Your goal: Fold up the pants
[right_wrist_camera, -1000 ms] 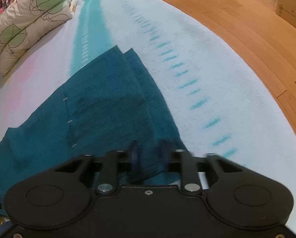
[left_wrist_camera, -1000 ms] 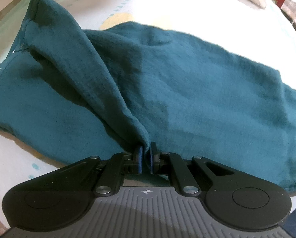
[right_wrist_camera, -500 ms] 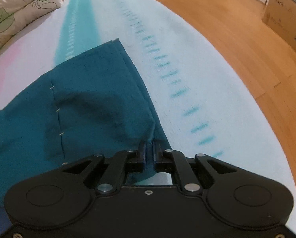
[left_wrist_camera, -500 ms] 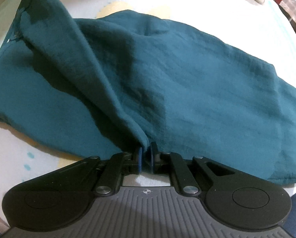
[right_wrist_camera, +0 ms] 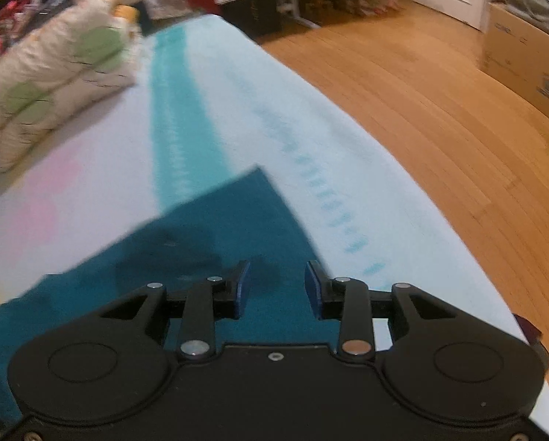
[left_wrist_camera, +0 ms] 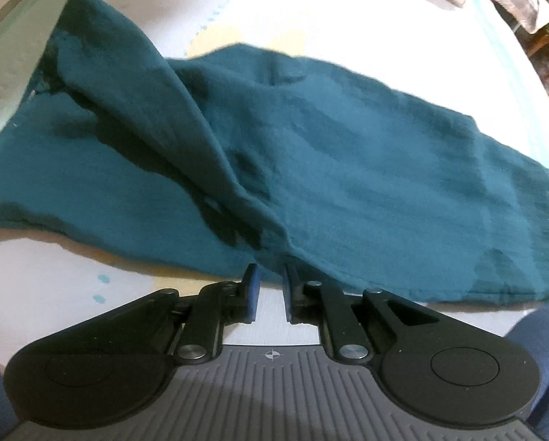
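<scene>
Pants (left_wrist_camera: 311,169), teal, lie spread on the bed (left_wrist_camera: 311,11) just ahead of the left hand-held gripper (left_wrist_camera: 270,286), with a raised fold running away to its left. Its jaws are opening, and nothing is between them. The right hand-held gripper (right_wrist_camera: 277,286) hovers above a pant-leg end, jaws opening, released. Pillows (right_wrist_camera: 53,73) lie far ahead to its left.

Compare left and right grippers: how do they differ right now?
The left gripper shows a narrow gap; the right gripper stands much wider. The left's tips sit at the edge of the teal pants; the right hangs above the pants with the wooden floor beyond. Shared: both opening, nothing between the jaws.
</scene>
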Tool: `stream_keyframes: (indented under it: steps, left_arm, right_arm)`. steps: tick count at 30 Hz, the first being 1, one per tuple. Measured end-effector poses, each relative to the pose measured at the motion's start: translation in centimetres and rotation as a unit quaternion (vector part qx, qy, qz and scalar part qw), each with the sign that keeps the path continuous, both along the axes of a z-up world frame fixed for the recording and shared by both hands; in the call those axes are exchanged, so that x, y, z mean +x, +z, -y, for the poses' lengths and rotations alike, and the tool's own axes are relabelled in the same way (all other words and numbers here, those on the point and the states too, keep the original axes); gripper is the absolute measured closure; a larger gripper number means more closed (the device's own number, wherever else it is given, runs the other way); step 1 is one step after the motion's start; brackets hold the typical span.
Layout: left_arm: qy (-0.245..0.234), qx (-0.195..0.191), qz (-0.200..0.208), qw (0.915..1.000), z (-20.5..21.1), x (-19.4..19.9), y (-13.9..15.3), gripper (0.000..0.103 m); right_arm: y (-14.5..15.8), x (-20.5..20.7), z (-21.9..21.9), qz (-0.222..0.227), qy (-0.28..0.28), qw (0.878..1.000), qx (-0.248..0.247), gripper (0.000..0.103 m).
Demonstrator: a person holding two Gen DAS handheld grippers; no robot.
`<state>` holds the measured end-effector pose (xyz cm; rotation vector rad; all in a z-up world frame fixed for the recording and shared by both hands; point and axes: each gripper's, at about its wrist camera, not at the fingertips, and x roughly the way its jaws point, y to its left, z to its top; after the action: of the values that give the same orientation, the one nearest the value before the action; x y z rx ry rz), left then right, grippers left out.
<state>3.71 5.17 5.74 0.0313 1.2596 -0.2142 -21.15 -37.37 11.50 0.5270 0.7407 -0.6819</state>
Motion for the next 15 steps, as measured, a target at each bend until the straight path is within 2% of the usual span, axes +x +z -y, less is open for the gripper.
stream_keyframes:
  steps: [4,7,11,15]
  left_arm:
    - [0.001,0.007,0.030,0.9995,-2.1,0.9,3.2,0.090]
    - [0.026,0.019,0.053,0.9981,-4.3,2.9,5.1,0.090]
    - [0.055,0.038,0.075,0.9949,-8.1,5.7,7.4,0.090]
    - [0.069,0.050,0.070,0.9939,-11.3,8.6,7.8,0.090]
  right_arm:
    - [2.1,2.6,-3.4,0.025,0.060,0.998,-0.009,0.058]
    - [3.2,5.2,-6.4,0.042,0.116,0.992,-0.003,0.058]
    - [3.6,8.9,-11.0,0.048,0.190,0.981,0.007,0.057]
    - [2.9,13.0,-16.3,0.039,0.262,0.964,0.011,0.057]
